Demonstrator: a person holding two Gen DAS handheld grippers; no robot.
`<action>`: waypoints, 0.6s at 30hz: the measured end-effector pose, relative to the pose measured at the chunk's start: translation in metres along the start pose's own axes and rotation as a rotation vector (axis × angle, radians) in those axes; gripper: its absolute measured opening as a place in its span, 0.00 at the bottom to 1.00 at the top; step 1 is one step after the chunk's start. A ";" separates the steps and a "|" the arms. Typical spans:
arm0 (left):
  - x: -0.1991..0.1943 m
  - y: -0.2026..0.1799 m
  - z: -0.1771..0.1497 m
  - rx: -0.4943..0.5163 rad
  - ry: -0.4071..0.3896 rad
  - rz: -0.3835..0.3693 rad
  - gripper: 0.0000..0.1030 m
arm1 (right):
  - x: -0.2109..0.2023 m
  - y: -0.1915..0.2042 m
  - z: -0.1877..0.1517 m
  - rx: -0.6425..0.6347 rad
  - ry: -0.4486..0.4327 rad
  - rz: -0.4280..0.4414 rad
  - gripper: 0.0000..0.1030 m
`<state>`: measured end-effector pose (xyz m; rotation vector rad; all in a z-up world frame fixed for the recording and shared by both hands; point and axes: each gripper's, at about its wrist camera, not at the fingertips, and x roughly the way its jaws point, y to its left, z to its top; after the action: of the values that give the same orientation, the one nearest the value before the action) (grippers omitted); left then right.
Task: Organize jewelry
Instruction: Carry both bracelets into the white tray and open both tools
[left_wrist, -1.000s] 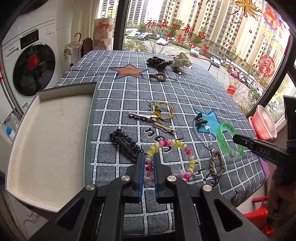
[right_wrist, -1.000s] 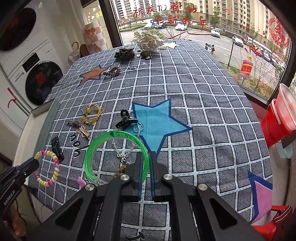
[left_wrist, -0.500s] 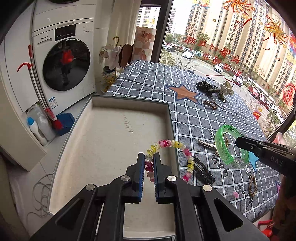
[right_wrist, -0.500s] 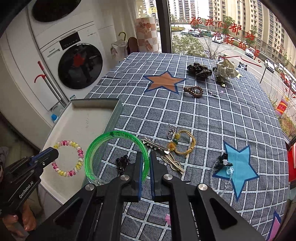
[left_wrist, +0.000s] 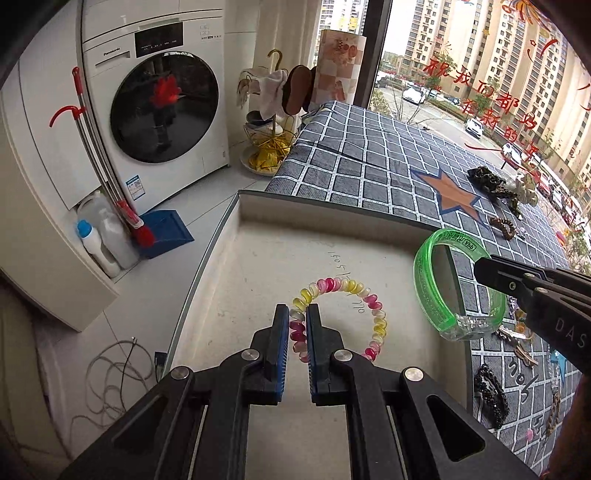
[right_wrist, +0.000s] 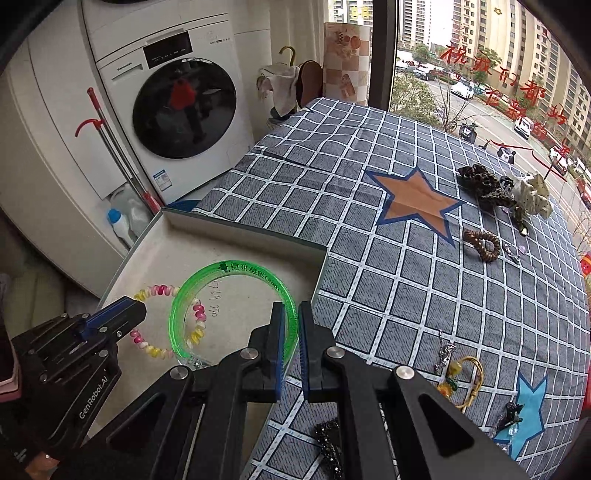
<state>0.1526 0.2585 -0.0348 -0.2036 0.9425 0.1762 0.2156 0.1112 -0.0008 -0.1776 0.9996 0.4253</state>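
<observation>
i see the tabletop (right_wrist: 369, 258) under a grey checked cloth with star patches, and at its near left edge the shallow beige tray (left_wrist: 280, 258), its floor bare apart from some pencilled numbers. beyond the tray stands a white front-loading washing machine (left_wrist: 155, 99). my left claw (left_wrist: 297, 325) is over the tray, pressed together on the pink, yellow and white spiral bracelet (left_wrist: 354, 291), pinching the loop at its left side so the rest of the ring hangs out ahead of the fingers above the tray floor; whether it touches the floor i cannot tell. my right claw (right_wrist: 291, 325) is pinching the translucent green bangle (right_wrist: 207, 291) by its right rim, and in the right wrist view the bangle sits over the tray's right part, overlapping the spiral bracelet (right_wrist: 162, 291) in the picture. further out on the cloth lie a leopard-print scrunchie (right_wrist: 484, 184) and a cream one (right_wrist: 535, 195) touching it, then a brown beaded bracelet (right_wrist: 482, 245) near the orange star. close to me on the right are a gold hoop with charms (right_wrist: 469, 380) and a black beaded hair clip (left_wrist: 491, 395).
</observation>
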 end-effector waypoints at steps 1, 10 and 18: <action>0.005 0.000 0.002 0.001 0.010 0.005 0.16 | 0.006 0.002 0.004 -0.006 0.005 -0.004 0.07; 0.028 -0.005 0.005 0.044 0.045 0.076 0.16 | 0.056 0.015 0.016 -0.041 0.063 -0.008 0.07; 0.040 -0.008 0.005 0.066 0.091 0.097 0.16 | 0.081 0.013 0.014 -0.027 0.116 -0.003 0.07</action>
<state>0.1817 0.2545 -0.0640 -0.1056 1.0479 0.2258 0.2585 0.1491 -0.0610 -0.2302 1.1073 0.4303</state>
